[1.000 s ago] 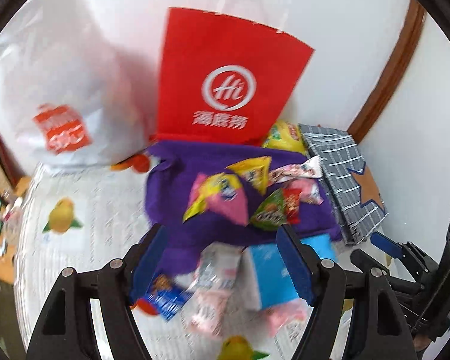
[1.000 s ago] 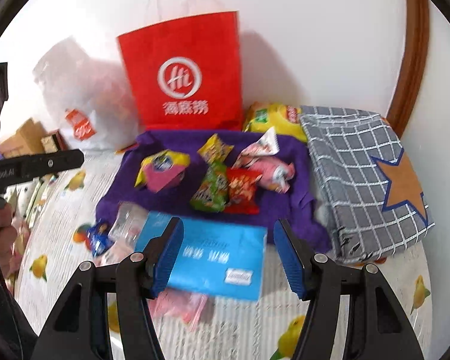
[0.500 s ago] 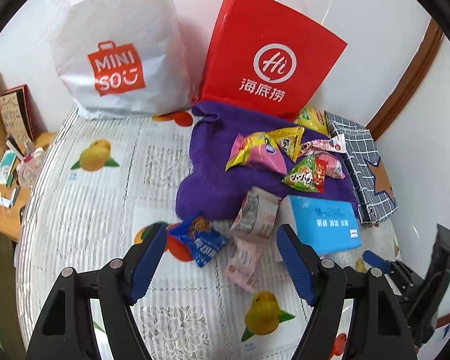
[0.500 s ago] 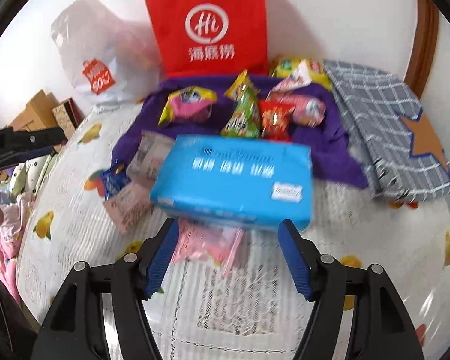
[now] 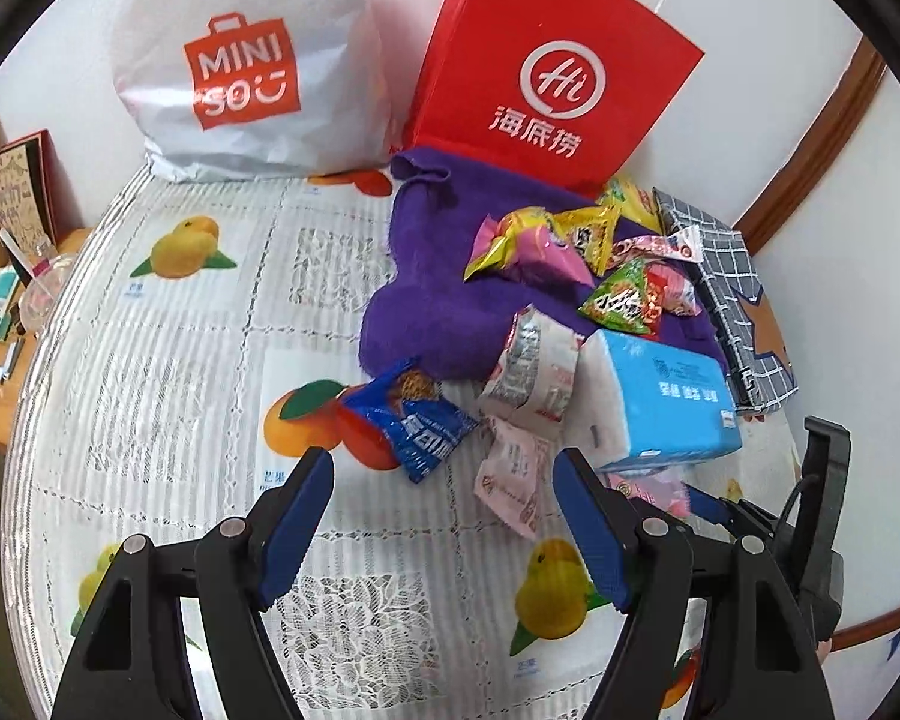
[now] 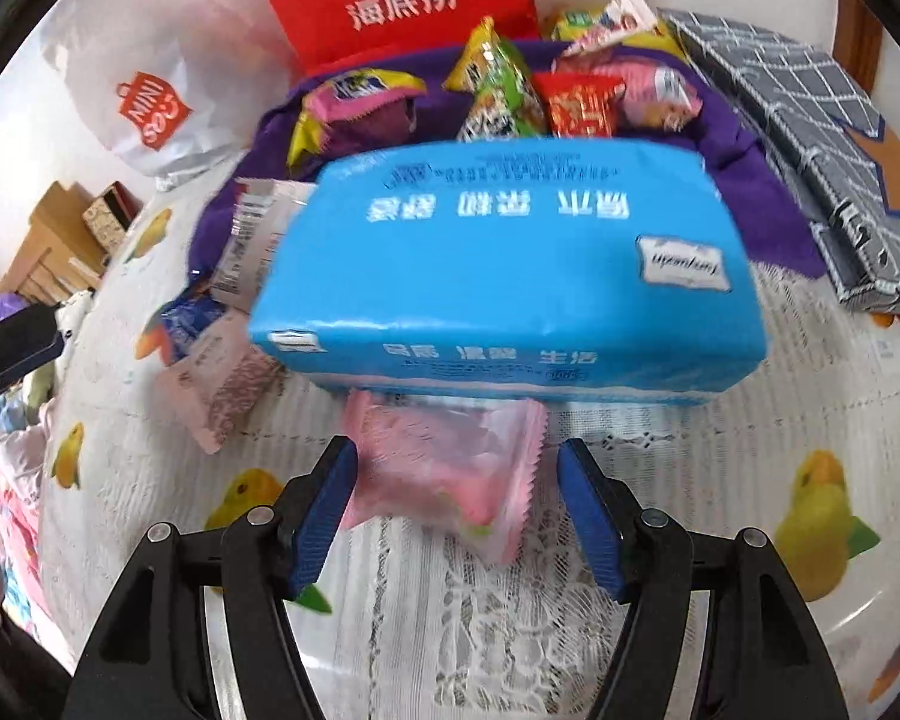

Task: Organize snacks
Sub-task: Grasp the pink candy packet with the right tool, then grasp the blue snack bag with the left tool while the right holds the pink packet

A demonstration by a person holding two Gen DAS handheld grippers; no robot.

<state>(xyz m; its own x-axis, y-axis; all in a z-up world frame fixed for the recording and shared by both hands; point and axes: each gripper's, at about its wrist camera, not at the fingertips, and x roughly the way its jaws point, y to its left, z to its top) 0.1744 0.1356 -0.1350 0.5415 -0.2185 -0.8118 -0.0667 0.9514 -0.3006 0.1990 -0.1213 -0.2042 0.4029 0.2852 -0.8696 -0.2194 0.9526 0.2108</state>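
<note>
Right now both grippers hang over a table spread with a white lace cloth (image 5: 168, 372) printed with fruit. At the far edge, against the wall, stand a white shopping bag (image 5: 246, 54) and a red paper bag (image 5: 546, 72) side by side. Just in front of the red bag lies a crumpled purple cloth (image 5: 432, 276), and on it sits a heap of small snack packets (image 5: 576, 264) in yellow, pink, green and red. A grey checked pouch (image 5: 732, 306) lies at the right edge, touching the purple cloth.

Nearer the front edge are the loose things: a blue tissue pack (image 6: 510, 264) lying flat, a silvery wrapper (image 5: 534, 366) leaning on its left end, a blue snack packet (image 5: 420, 420) left of that, and a pale pink wrapper (image 5: 510, 474) below them.

The left gripper (image 5: 444, 528) stands released, jaws apart with bare tablecloth between them, the blue snack packet just beyond its tips. The right gripper (image 6: 456, 498) is also released; its jaws have just been opening, and a pink snack packet (image 6: 450, 468) lies between them, half tucked under the front of the tissue pack. The left pad looks to be at the packet's edge, though whether it touches I cannot tell; the right pad stands clear
</note>
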